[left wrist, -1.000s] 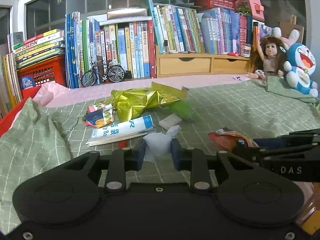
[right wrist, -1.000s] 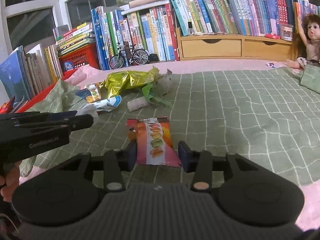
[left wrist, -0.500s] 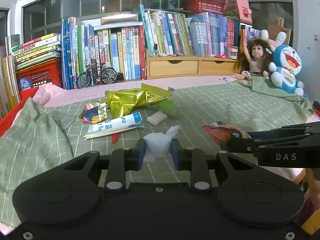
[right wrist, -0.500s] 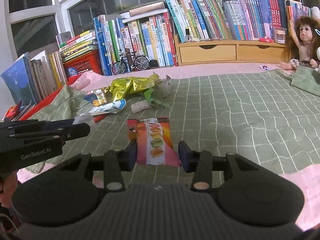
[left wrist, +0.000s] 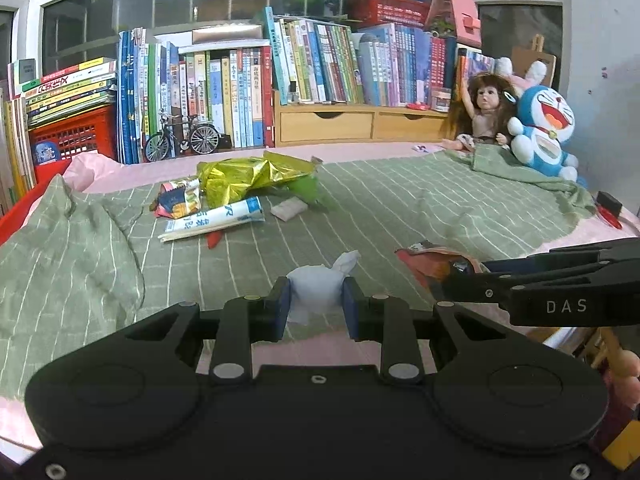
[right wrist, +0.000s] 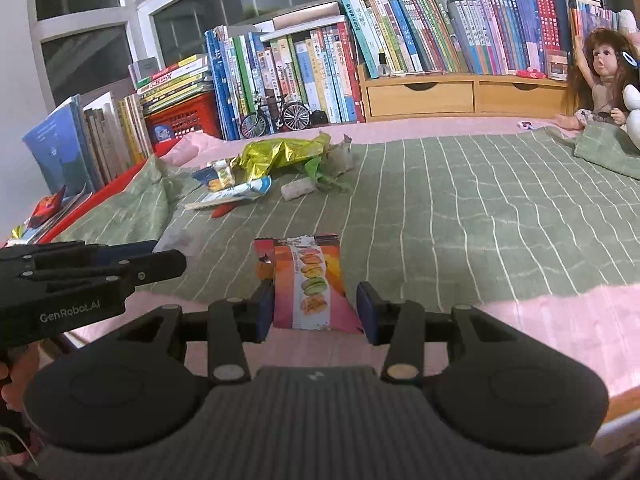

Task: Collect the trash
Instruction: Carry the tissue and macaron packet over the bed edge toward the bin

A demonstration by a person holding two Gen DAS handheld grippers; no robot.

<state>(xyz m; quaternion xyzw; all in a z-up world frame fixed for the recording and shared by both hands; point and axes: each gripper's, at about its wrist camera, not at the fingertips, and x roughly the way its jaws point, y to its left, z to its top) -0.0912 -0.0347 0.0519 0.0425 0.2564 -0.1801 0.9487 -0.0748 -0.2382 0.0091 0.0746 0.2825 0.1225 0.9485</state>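
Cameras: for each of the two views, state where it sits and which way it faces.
Left wrist: on the left gripper, which holds a tissue, facing the bookshelf; right gripper alongside.
Right wrist: on the right gripper, which holds a snack packet, facing likewise; left gripper and fingers alongside.
Shared: gold wrapper, toy bicycle, doll.

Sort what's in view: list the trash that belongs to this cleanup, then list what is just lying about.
Trash for the job:
- white tissue wad, in the left gripper
- snack wrapper, in the right gripper
- gold foil bag
- blue-and-white packet
- small colourful wrapper

Just lying about:
- books
- model bicycle
- doll
- blue plush toy
- green blanket
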